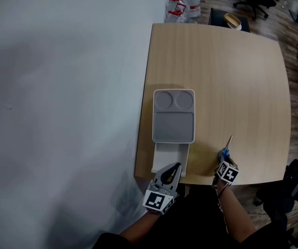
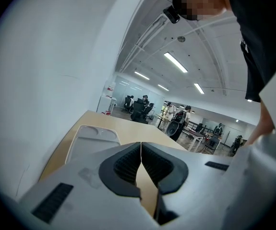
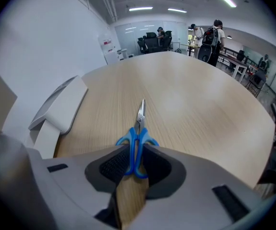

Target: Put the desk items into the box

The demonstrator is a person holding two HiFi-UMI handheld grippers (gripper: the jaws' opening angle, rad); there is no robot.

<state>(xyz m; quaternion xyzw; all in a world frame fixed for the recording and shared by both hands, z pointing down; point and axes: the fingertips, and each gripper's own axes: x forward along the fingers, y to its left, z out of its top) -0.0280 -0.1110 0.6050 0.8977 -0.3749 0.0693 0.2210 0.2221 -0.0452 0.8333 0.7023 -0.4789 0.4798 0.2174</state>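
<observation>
A grey tray-like box with two round recesses at its far end lies near the table's front left edge, on a white base. It also shows in the left gripper view and the right gripper view. Blue-handled scissors point away from me over the table. My right gripper is shut on the scissors' handles, pads on both sides. My left gripper hovers at the table's front edge just before the box, its jaws shut with nothing between them.
The wooden table stretches bare beyond the box. A white wall runs along its left side. Water jugs and a dark chair stand behind the far edge. An office chair sits at the right front corner.
</observation>
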